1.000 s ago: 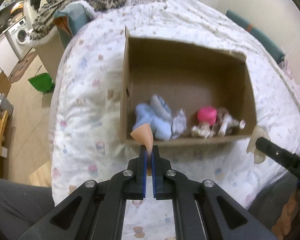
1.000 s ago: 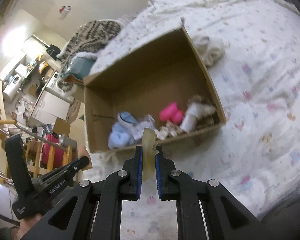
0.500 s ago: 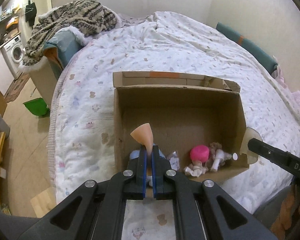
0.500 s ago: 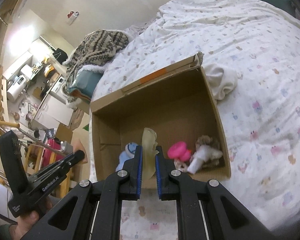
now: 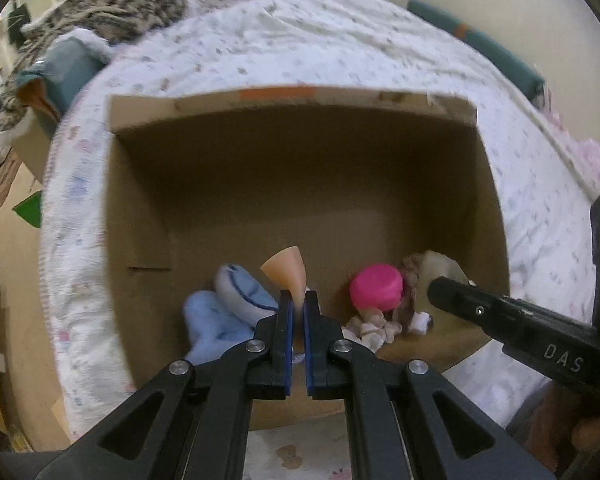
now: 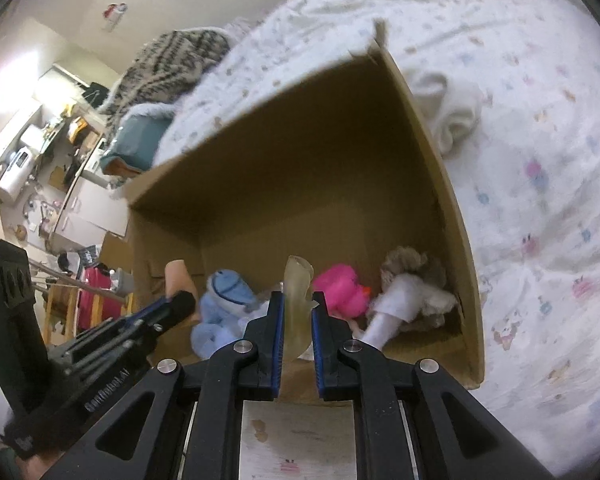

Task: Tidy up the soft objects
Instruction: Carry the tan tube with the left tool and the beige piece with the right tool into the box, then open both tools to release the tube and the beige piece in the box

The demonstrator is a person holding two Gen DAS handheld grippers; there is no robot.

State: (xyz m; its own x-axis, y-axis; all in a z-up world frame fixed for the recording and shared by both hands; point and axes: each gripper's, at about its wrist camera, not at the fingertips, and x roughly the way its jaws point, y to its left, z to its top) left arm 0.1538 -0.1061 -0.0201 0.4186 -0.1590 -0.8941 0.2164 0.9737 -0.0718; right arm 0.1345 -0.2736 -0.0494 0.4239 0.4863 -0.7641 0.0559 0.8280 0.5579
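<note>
An open cardboard box [image 5: 148,184] [image 6: 440,184] sits on the bed. Inside lie a blue plush whale [image 5: 236,292] [image 6: 228,292], a pink toy [image 5: 376,286] [image 6: 340,288] and a beige-and-white doll [image 6: 408,292]. My left gripper [image 5: 296,300] is shut on a soft peach cone-shaped piece [image 5: 286,272], held over the box's near side; it also shows in the right wrist view [image 6: 176,276]. My right gripper [image 6: 298,300] is shut on a soft pale yellowish piece [image 6: 298,284], also over the box; it shows in the left wrist view [image 5: 440,266].
The bed has a white patterned quilt [image 5: 340,40] [image 6: 540,160]. A cream cloth bundle [image 6: 452,116] lies beside the box's right wall. A striped knitted blanket [image 5: 112,8] and a teal cushion [image 5: 64,68] lie at the far left. A teal pillow [image 5: 480,44] lies along the wall.
Both grippers have moved forward and down toward the box, each still holding its piece. The box now fills both views and the pieces hang over its inside.
</note>
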